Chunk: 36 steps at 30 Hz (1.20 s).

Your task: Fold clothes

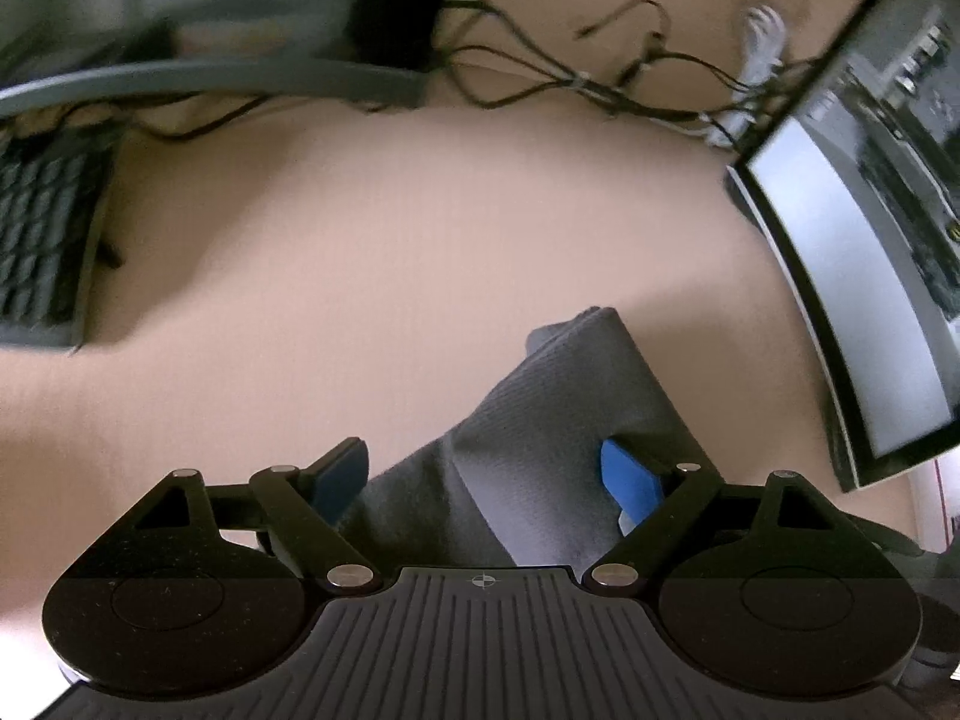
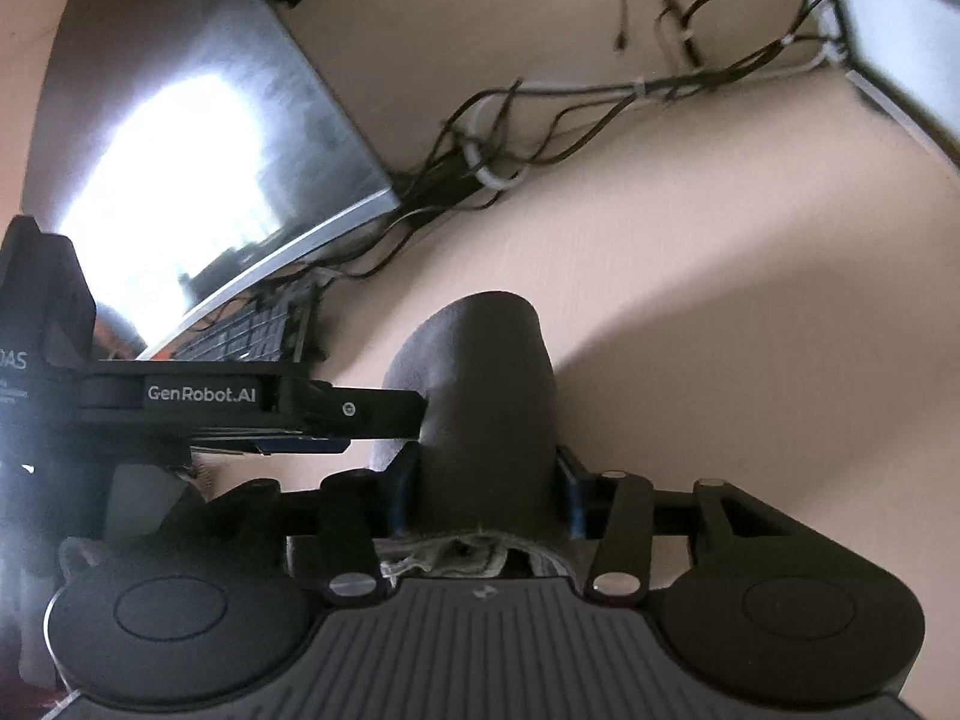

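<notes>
A grey knitted garment (image 1: 540,420) is folded into a thick bundle above the pale table. In the left wrist view it runs between the blue pads of my left gripper (image 1: 486,474), whose jaws stand wide apart with the cloth loose between them. In the right wrist view the same garment (image 2: 480,396) stands up as a dark rounded roll, and my right gripper (image 2: 486,498) is shut on its lower part. The left gripper's body (image 2: 204,402) reaches in from the left and touches the roll's side.
A keyboard (image 1: 42,240) lies at the left on the table. A monitor (image 1: 852,288) stands at the right, another monitor (image 2: 198,138) at the upper left of the right wrist view. A tangle of cables (image 1: 570,78) runs along the back of the table (image 1: 360,240).
</notes>
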Each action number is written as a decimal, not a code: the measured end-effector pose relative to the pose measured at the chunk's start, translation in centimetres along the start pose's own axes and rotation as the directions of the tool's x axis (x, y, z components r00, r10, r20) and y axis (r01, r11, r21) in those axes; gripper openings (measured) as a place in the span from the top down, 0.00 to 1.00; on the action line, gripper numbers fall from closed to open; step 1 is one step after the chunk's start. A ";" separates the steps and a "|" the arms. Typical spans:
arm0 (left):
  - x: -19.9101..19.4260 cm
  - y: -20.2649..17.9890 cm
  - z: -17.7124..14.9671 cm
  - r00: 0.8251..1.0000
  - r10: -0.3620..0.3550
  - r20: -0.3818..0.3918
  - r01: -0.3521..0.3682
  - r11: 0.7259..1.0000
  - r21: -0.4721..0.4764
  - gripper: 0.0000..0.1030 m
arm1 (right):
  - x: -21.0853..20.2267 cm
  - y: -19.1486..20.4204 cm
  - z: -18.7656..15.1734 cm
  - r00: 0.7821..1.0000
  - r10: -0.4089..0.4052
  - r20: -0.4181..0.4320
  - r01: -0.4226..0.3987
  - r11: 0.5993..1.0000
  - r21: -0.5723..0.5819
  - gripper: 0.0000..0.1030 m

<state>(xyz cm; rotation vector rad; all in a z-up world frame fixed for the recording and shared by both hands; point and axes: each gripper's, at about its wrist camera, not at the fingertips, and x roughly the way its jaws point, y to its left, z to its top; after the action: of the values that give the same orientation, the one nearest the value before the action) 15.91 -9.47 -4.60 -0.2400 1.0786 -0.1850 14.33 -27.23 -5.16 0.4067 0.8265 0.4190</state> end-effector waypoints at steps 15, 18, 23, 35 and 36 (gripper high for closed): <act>-0.2 -4.5 1.6 0.994 -0.100 0.035 0.098 0.993 0.063 0.12 | -3.1 3.3 -2.9 0.916 -0.346 0.201 0.399 0.745 -0.534 0.52; -0.6 -4.5 1.5 0.994 -0.098 0.040 0.095 0.994 0.062 0.11 | -2.6 5.5 -5.0 0.916 -0.334 0.224 0.393 0.630 -0.670 0.48; -0.2 -4.5 1.1 0.997 -0.065 0.032 0.062 0.995 0.075 0.11 | -3.2 6.7 -5.7 0.950 -0.253 0.184 0.306 0.622 -0.721 0.43; -1.3 -0.7 -1.6 1.000 -0.012 0.017 0.012 0.999 0.046 0.10 | -5.8 0.1 0.0 0.994 -0.076 0.073 0.092 0.965 -0.244 0.27; -1.6 -0.4 -1.9 1.000 -0.015 0.014 0.014 0.999 0.042 0.10 | -5.4 -0.5 0.1 0.994 -0.092 0.066 0.104 0.972 -0.212 0.27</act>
<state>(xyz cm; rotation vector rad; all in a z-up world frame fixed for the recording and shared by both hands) 13.49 -9.65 -4.03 -0.2106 1.0579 -0.2184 11.19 -30.35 -2.04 0.1750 0.7352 0.3993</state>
